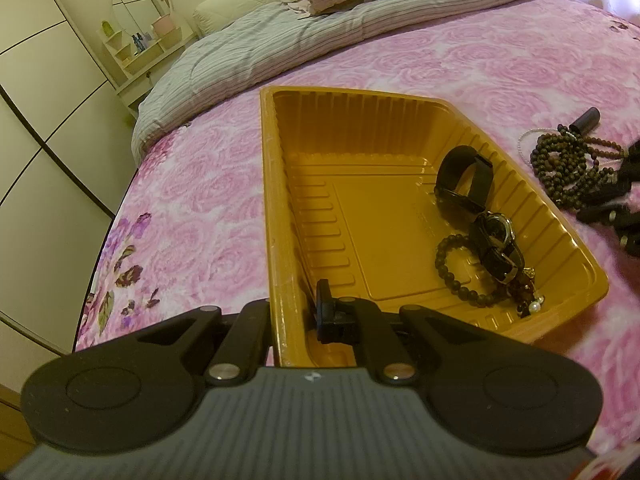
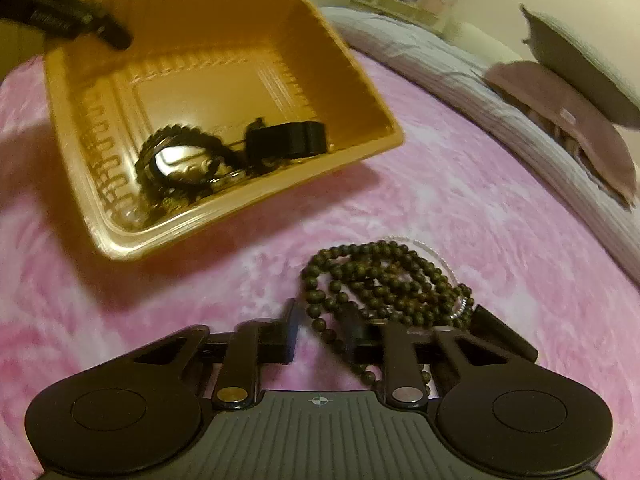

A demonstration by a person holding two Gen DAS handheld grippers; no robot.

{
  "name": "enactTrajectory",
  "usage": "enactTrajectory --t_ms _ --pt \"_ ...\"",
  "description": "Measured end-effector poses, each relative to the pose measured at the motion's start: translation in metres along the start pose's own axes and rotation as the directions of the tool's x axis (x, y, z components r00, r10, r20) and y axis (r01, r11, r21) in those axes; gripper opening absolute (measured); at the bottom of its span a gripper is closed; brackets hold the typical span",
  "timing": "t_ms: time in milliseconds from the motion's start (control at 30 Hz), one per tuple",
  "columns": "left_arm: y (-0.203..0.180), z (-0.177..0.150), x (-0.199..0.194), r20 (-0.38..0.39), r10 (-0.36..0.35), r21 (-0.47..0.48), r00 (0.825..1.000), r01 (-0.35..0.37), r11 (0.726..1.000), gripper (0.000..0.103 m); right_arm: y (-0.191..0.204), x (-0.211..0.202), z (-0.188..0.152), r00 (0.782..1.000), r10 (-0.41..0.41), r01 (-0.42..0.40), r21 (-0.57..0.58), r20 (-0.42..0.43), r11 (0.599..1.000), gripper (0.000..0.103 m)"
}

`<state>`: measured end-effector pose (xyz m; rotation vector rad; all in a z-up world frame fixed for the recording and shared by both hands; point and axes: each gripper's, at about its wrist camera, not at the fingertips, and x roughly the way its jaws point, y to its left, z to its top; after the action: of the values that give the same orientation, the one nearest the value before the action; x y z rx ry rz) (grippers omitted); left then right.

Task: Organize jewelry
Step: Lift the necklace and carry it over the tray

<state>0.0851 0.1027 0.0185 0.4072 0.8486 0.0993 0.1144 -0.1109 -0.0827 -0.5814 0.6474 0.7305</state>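
Observation:
A yellow plastic tray lies on the pink floral bedspread. In it are a black watch band, a wristwatch and a dark bead bracelet. My left gripper is shut on the tray's near rim. A pile of dark bead necklaces lies on the bed right of the tray. My right gripper is open, its fingers astride the near strands of the beads.
A small dark cylinder and a thin clear bead strand lie by the necklace pile. A striped grey quilt and pillows lie at the bed's far end. White wardrobes stand beyond the bed's left edge.

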Motion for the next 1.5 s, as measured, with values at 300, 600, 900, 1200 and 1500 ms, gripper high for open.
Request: enactTrajectory --t_ms 300,600,900,1200,1500 --pt "0.000 0.000 0.000 0.000 0.000 -0.001 1.000 0.000 1.000 0.004 -0.030 -0.076 0.012 0.987 -0.071 0.051 0.135 0.145 0.990 0.006" --pt "0.000 0.001 0.000 0.000 0.000 0.000 1.000 0.000 1.000 0.004 -0.087 -0.174 0.039 0.935 -0.218 0.163 0.208 0.280 0.965 0.006" --pt "-0.001 0.002 0.000 0.001 0.000 0.003 1.000 0.000 1.000 0.004 -0.106 -0.225 0.074 0.882 -0.320 0.297 0.118 0.346 0.948 0.006" --pt "-0.002 0.002 0.000 0.002 0.001 0.005 1.000 -0.001 1.000 0.005 -0.113 -0.256 0.121 0.831 -0.353 0.402 -0.026 0.430 0.915 0.006" --pt "-0.002 0.001 0.000 0.004 0.000 0.005 1.000 0.000 1.000 0.005 -0.101 -0.274 0.177 0.799 -0.295 0.421 -0.137 0.524 0.897 0.006"
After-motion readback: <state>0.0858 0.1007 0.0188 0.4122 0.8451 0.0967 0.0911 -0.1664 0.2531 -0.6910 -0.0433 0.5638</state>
